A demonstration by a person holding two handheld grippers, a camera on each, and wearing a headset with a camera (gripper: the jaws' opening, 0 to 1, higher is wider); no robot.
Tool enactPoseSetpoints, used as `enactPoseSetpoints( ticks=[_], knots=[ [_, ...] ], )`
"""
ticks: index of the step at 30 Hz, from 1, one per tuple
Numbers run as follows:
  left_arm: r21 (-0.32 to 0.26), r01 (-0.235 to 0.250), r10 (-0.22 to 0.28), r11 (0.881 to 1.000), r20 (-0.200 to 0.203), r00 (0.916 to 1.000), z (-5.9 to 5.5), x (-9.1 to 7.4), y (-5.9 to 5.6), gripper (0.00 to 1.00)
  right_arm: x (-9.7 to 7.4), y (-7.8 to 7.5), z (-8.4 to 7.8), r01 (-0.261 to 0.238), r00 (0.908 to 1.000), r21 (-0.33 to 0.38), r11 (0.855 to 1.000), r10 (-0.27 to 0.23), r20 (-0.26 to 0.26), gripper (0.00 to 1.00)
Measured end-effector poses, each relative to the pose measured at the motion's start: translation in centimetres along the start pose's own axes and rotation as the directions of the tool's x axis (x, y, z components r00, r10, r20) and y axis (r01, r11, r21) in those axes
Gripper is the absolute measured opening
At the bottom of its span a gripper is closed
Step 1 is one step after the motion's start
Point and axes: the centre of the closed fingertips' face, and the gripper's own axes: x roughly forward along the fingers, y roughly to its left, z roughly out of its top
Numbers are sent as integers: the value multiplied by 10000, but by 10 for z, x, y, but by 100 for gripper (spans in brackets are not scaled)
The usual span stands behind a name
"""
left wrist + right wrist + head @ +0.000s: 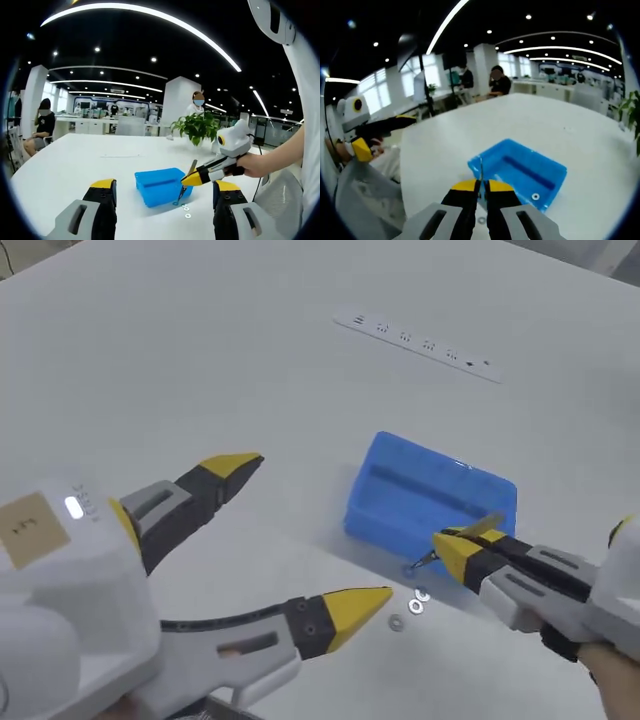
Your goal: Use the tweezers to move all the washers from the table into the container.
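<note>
My left tool (318, 528) hovers over the white desk (200, 360), jaws wide apart; its tan sticker (30, 528) is unreadable. My right tool (447, 545), clamped on thin metal tweezers (484, 527), points at small steel washers (415, 606) beside the blue plastic container (430, 495).

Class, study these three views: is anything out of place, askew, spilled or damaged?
Nothing stands out. The blue container sits flat and intact on the table. A few washers lie loose beside its near corner, simply awaiting pickup. The right gripper holds the tweezers near them.
</note>
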Motion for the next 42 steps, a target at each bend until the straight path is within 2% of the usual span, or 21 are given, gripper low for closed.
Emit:
enactPoseSetpoints(
  ticks=[3,8,20,22,26,31,37,42],
  knots=[
    [-10,-12,12,10000,33,10000,1,0,0,80,5,-4,-6,138,9997,-439,9989,-146,-179,3],
    [-12,73,-73,10000,25,10000,0,-1,-3,79,8,-10,-12,219,9989,-772,9968,-250,-399,3],
    [-6,-81,81,10000,-82,9999,-3,-1,1,79,11,-9,-17,67,9982,-748,9972,-111,-584,3],
    [-21,-46,46,10000,-111,9999,-11,-5,7,79,13,-12,-22,141,9959,-953,9954,-225,-880,3],
    [61,76,-74,10000,-234,9997,-13,-5,7,78,11,-13,-21,160,9961,-790,9967,-228,-856,3],
    [126,93,-89,9999,-307,9995,-14,-7,8,78,10,-2,-25,-272,9942,-229,9994,247,-1049,3],
    [128,130,-125,9998,-391,9992,-15,-7,7,77,6,7,-29,-404,9929,-124,9991,387,-1127,3],
    [142,159,-152,9998,-448,9989,-16,-8,7,77,8,8,-28,-476,9919,-336,9983,432,-1195,3]
  ],
)
